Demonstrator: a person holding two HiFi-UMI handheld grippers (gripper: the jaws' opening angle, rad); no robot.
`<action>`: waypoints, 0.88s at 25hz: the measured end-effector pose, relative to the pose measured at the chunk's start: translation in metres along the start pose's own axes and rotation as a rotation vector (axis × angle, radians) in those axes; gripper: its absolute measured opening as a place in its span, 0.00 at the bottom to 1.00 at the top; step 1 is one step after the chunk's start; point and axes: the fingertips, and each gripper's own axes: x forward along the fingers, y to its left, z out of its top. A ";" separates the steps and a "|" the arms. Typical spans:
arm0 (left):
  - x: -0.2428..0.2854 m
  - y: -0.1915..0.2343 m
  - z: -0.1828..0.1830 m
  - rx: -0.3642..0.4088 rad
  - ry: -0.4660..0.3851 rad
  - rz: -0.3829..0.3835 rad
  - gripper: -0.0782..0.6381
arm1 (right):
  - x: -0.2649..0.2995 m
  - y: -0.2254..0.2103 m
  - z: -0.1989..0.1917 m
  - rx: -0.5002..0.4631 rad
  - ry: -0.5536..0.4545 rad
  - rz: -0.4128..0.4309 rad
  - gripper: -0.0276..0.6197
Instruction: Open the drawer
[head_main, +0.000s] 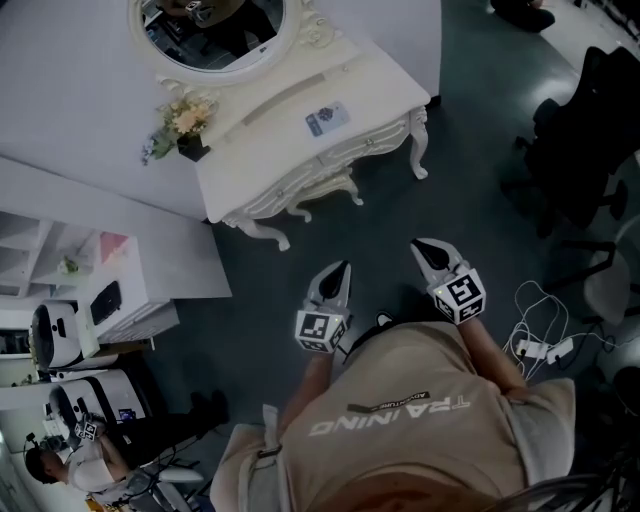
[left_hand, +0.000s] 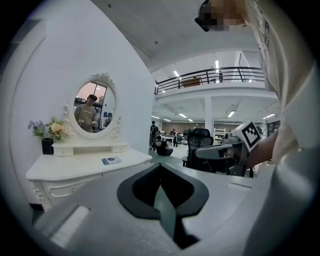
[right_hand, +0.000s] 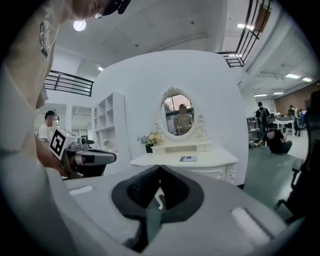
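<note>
A white dressing table (head_main: 280, 130) stands against the wall ahead, with an oval mirror (head_main: 215, 30) on top. Its drawer fronts (head_main: 370, 143) with small knobs face me and are closed. The table also shows in the left gripper view (left_hand: 75, 167) and in the right gripper view (right_hand: 200, 160). My left gripper (head_main: 340, 268) and right gripper (head_main: 420, 245) hang side by side over the dark floor, well short of the table. Both point toward it. The jaws of each meet at the tip with nothing between them, seen along the left gripper (left_hand: 160, 165) and the right gripper (right_hand: 160, 166).
A pot of flowers (head_main: 185, 125) and a small card (head_main: 327, 119) lie on the tabletop. Black office chairs (head_main: 585, 140) stand at the right, with cables and a power strip (head_main: 540, 350) on the floor. A white shelf unit (head_main: 110, 290) is at the left, a person (head_main: 80, 465) beyond it.
</note>
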 end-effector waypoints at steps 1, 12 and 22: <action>-0.002 0.005 -0.003 0.001 0.000 -0.009 0.12 | 0.002 0.003 -0.001 0.009 0.000 -0.011 0.05; 0.062 0.073 0.002 -0.053 -0.019 -0.011 0.12 | 0.063 -0.027 -0.006 0.034 0.079 0.011 0.05; 0.162 0.101 0.034 0.022 0.066 0.035 0.12 | 0.147 -0.136 0.032 0.002 0.011 0.070 0.05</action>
